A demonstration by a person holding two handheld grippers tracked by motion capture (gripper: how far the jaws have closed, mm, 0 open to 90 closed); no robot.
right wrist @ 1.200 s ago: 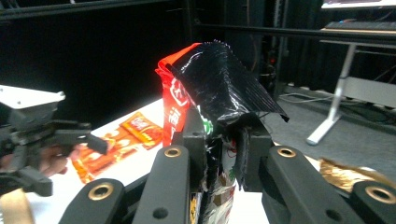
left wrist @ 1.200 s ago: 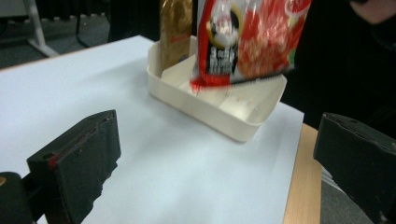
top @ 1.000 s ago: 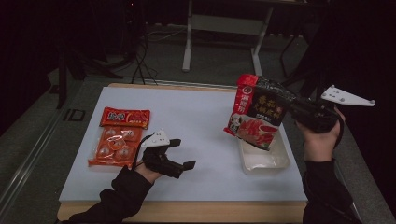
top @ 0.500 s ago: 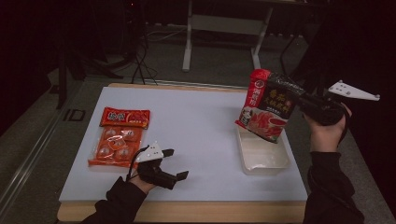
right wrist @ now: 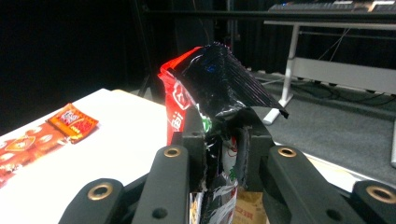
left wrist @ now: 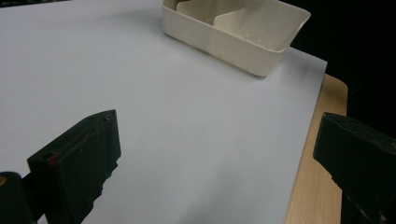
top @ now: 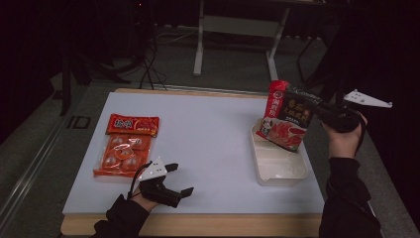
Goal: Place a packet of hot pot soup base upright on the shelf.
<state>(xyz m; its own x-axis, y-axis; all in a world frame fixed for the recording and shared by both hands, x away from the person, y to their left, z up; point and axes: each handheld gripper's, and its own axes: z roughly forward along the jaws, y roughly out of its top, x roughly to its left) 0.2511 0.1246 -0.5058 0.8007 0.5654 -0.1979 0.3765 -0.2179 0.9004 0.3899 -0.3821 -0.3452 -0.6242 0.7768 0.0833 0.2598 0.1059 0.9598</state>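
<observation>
**Pouch clamped over the tray, left tool idle**

At the left of the high view, a red snack pack (top: 126, 146) lies flat on the white sheet (top: 208, 134), untouched.

Lower left of centre, my left gripper (top: 179, 179) sits low over the sheet near the front edge of the table (top: 198, 224). Its jaws stand wide apart with nothing between them. In the left gripper view, bare sheet lies between the jaws and the cream tray (left wrist: 243, 39) sits at the top of the frame.

Right of centre, the cream tray (top: 280, 171) rests on the sheet. The red-and-black pouch (top: 288, 121) hangs tilted above its far end, its lower corner at the rim; whether it touches, I cannot tell.

At the right edge, my right gripper (top: 322, 111) is clamped on the pouch's upper side. In the right gripper view, the jaws pinch the crumpled pouch (right wrist: 210, 79) between them.
</observation>
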